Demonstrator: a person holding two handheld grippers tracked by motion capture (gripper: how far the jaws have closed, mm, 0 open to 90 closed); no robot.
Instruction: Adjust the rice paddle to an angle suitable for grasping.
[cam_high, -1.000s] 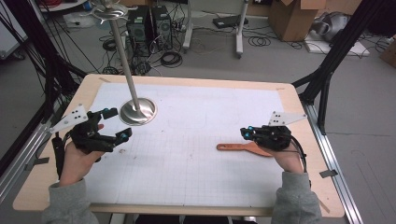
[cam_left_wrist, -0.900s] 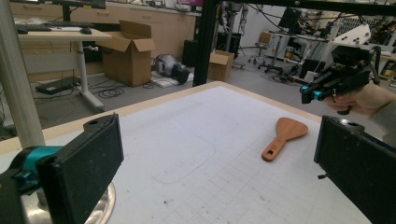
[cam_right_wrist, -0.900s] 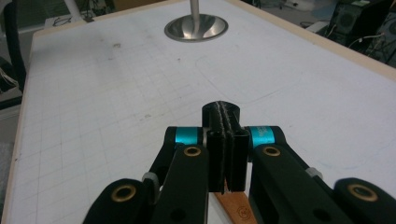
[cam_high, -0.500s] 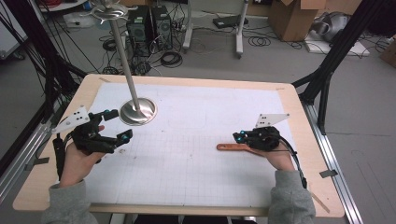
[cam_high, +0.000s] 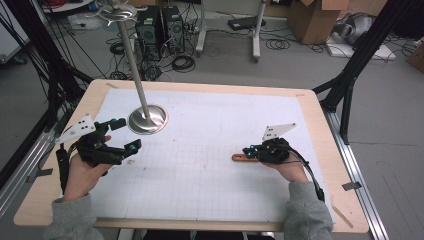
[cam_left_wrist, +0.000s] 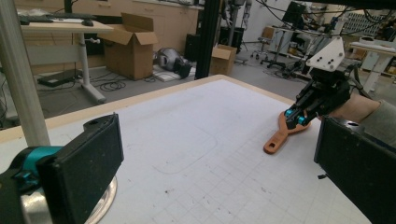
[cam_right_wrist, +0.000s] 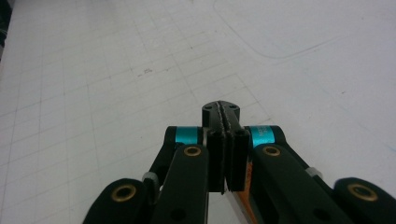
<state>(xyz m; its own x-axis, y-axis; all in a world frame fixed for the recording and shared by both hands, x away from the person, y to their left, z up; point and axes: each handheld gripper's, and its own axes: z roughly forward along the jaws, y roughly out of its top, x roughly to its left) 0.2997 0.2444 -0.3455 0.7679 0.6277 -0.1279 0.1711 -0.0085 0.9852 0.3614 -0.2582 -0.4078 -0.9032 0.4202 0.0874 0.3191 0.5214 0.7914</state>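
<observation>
An orange flat tool (cam_high: 239, 157) with a narrow handle lies on the white gridded mat (cam_high: 200, 175), right of the middle. My right gripper (cam_high: 247, 150) is shut, its tips low over the tool's wide end, and the handle sticks out to the left. In the right gripper view the jaws (cam_right_wrist: 221, 112) are pressed together with nothing between them, and a strip of the orange tool (cam_right_wrist: 245, 196) shows underneath. The left gripper view shows the same tool (cam_left_wrist: 275, 140) under the right gripper (cam_left_wrist: 292, 116). My left gripper (cam_high: 127, 135) is open and empty, held above the mat's left side (cam_left_wrist: 219, 172).
A metal stand with a round base (cam_high: 147, 120) and a tall pole (cam_high: 135, 65) rises at the mat's back left, just beyond the left gripper; its pole (cam_left_wrist: 18, 70) is also close by in the left gripper view. The table's wooden rim (cam_high: 320, 130) frames the mat.
The right gripper has sunk and slid a little left over the orange tool's wide end. The tool has stayed put. The left gripper has not moved.
</observation>
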